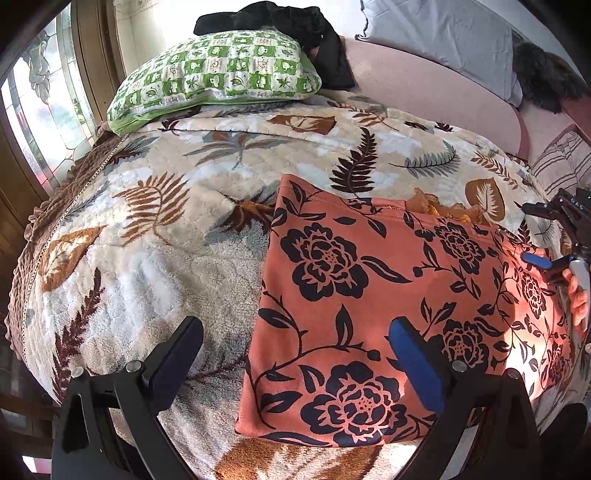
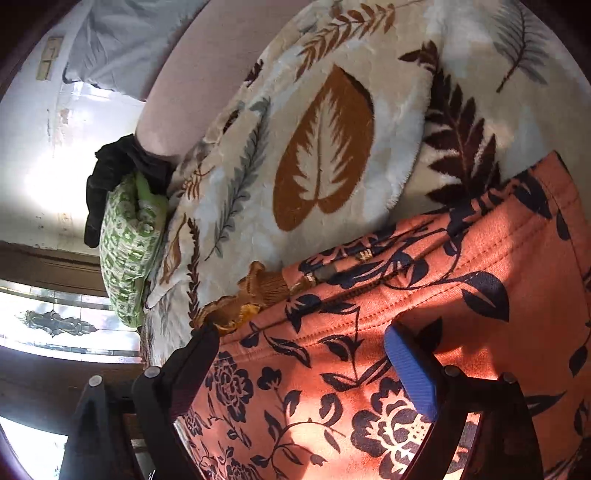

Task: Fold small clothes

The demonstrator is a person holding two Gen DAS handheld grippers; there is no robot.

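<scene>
An orange garment with dark navy flowers (image 1: 369,295) lies flat and folded on the leaf-patterned blanket (image 1: 166,229). A yellow-brown frilled trim (image 1: 439,208) pokes out at its far edge. My left gripper (image 1: 295,339) is open and empty, hovering over the garment's near left edge. My right gripper (image 1: 546,243) shows at the far right of the left wrist view, over the garment's right end. In the right wrist view the right gripper (image 2: 299,347) is open, close above the garment (image 2: 369,369) near the trim (image 2: 255,291).
A green checked pillow (image 1: 221,77) lies at the head of the bed with black clothing (image 1: 295,26) behind it. A pink mattress (image 1: 424,85) and grey pillow (image 1: 443,33) lie beyond. A stained-glass window (image 1: 44,103) stands to the left.
</scene>
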